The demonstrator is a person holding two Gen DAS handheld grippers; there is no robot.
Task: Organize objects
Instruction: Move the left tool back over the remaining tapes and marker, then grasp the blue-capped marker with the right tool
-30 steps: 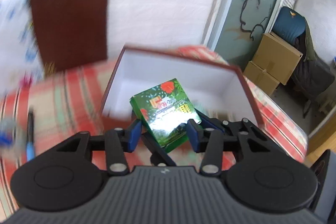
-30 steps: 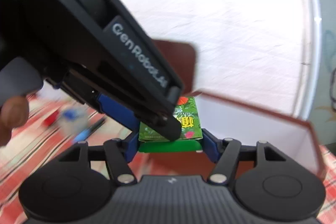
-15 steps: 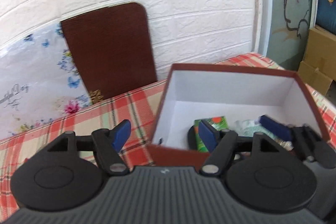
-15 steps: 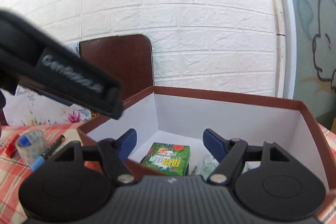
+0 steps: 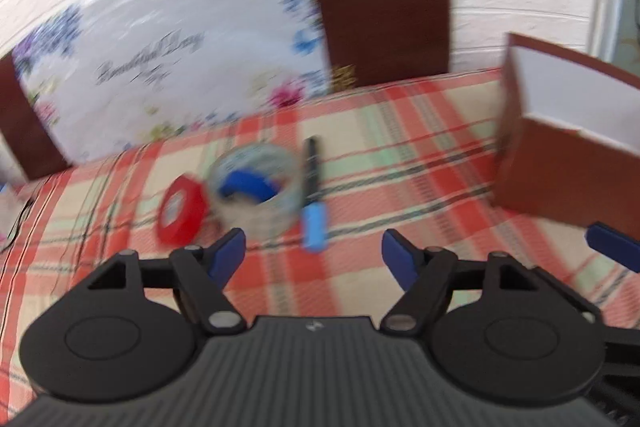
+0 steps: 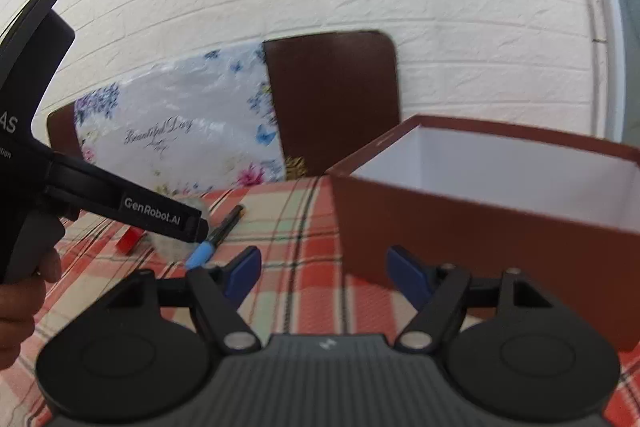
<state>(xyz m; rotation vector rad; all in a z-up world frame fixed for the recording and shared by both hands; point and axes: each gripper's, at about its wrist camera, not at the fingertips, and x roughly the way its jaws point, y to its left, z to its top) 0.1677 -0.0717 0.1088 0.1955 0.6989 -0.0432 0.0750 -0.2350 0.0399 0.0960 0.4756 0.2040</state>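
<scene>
Covering the worktop (image 5: pixel 420 147): plaid cloth. Standing at right, brown box (image 6: pixel 480 223), white inside, contents hidden. Left hand-held gripper (image 5: pixel 312 255) empty, jaws opening, above cloth near clear tape roll (image 5: pixel 256 187). Right hand-held gripper (image 6: pixel 324 271) released, nothing between jaws, beside box. Lying close together: tape roll, red tape roll (image 5: pixel 180 213), blue-capped marker (image 5: pixel 314 195).

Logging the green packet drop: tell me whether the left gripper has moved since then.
Yes. The left gripper swung left, away from the brown box, toward the tape rolls.
</scene>
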